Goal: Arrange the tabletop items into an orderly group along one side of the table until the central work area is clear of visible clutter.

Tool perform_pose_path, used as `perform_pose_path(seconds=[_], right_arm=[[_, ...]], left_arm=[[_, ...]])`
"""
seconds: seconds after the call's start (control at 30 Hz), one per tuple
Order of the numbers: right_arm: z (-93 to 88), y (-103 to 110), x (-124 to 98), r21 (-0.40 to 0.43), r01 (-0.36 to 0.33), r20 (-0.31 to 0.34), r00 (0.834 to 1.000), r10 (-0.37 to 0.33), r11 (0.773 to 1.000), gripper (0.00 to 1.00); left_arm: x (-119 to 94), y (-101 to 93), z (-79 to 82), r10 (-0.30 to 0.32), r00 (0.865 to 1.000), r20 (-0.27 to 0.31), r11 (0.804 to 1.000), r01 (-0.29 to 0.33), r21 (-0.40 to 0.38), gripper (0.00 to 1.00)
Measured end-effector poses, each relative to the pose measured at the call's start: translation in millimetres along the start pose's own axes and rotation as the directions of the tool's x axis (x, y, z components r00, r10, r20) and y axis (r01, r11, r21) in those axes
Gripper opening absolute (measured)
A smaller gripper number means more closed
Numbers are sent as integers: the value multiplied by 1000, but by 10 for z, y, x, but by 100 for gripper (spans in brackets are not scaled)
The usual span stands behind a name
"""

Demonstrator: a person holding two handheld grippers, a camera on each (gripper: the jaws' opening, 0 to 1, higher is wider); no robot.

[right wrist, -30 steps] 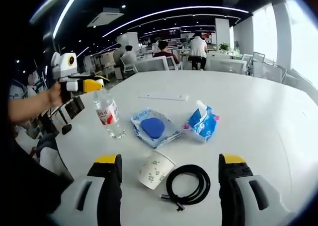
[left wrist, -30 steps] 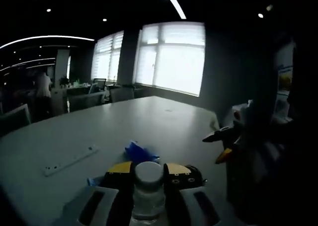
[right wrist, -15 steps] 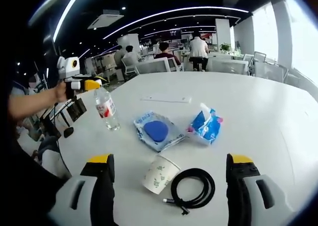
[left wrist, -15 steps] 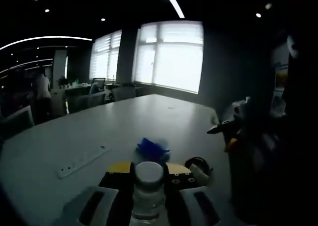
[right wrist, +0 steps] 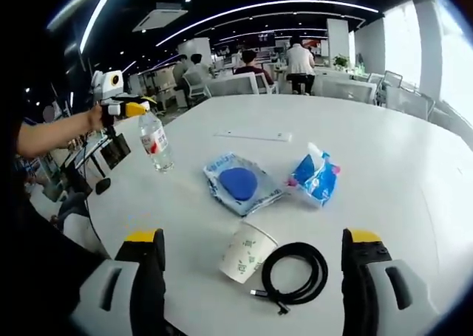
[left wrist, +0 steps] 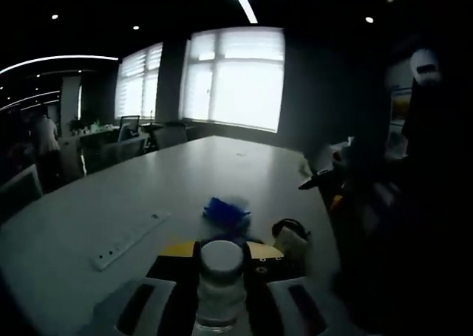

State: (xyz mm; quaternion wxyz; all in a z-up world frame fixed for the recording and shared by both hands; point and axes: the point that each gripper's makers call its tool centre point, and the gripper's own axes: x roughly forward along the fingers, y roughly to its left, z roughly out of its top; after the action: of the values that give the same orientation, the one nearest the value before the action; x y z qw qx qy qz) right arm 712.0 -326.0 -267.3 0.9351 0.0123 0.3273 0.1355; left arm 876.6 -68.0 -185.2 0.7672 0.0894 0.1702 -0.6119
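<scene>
1. The left gripper (right wrist: 124,108) is closed on the neck of the water bottle (right wrist: 156,142), just under its white cap; in the left gripper view that cap (left wrist: 222,256) sits between the yellow-tipped jaws

2. Over the last second the bottle has travelled away from the cluster: in the right gripper view it stood just beside the blue pouch (right wrist: 240,184) a second ago, and it is now well apart from it, out by the table (right wrist: 414,166) edge on the person's left. It looks tilted slightly, and I cannot tell whether its base touches the tabletop

3. The right gripper (right wrist: 251,273) has its jaws spread wide with nothing between them, hovering over the paper cup (right wrist: 246,252), which lies on its side, and the coiled black cable (right wrist: 294,273) touching it. These have slid a little in the view, which I take for camera movement rather than theirs

4. The blue tissue pack (right wrist: 318,177) lies beside the pouch, and the white power strip (right wrist: 253,136) lies farther across the table

5. My reading: the bottle is the first item being taken to one side. Pouch, tissues, cup, cable and strip are left in the middle, so most of the clearing remains, and the cup looks like the right gripper's likely next pick
</scene>
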Motion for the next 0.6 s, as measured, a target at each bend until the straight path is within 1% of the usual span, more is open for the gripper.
perform_pose_path(seconds=[0.07,0.13,0.17,0.2,0.3,0.37,0.47,0.5,0.6], right_arm=[[11,22,12,4,9,1,1000,-9,1000,95],[18,45,25,10,14,5,1000,-14,1000,95],[18,53,33,12,16,6,1000,-16,1000,94],[15,58,40,14,18,4,1000,-18,1000,94],[1,73,58,21,30,-1,1000,-30,999,94],[-5,74,66,27,34,-3,999,-34,999,94],[-23,76,81,37,49,-10,999,-48,998,93],[-28,82,88,40,52,-11,999,-51,998,93],[-44,93,102,45,58,-17,998,-57,997,93]], left_arm=[[-6,-5,-28,-24,1000,-18,1000,24,12,20],[-9,44,-57,-23,999,-28,1000,24,13,19],[-10,63,-83,-33,999,-33,999,34,15,19],[-11,82,-112,-36,998,-47,999,38,24,19],[-4,116,-220,-65,992,-105,996,71,55,19],[-2,137,-256,-82,989,-126,993,91,74,19],[1,214,-315,-106,983,-151,990,118,71,19],[3,251,-349,-110,980,-165,989,124,77,19],[15,312,-412,-119,977,-180,988,135,80,20]])
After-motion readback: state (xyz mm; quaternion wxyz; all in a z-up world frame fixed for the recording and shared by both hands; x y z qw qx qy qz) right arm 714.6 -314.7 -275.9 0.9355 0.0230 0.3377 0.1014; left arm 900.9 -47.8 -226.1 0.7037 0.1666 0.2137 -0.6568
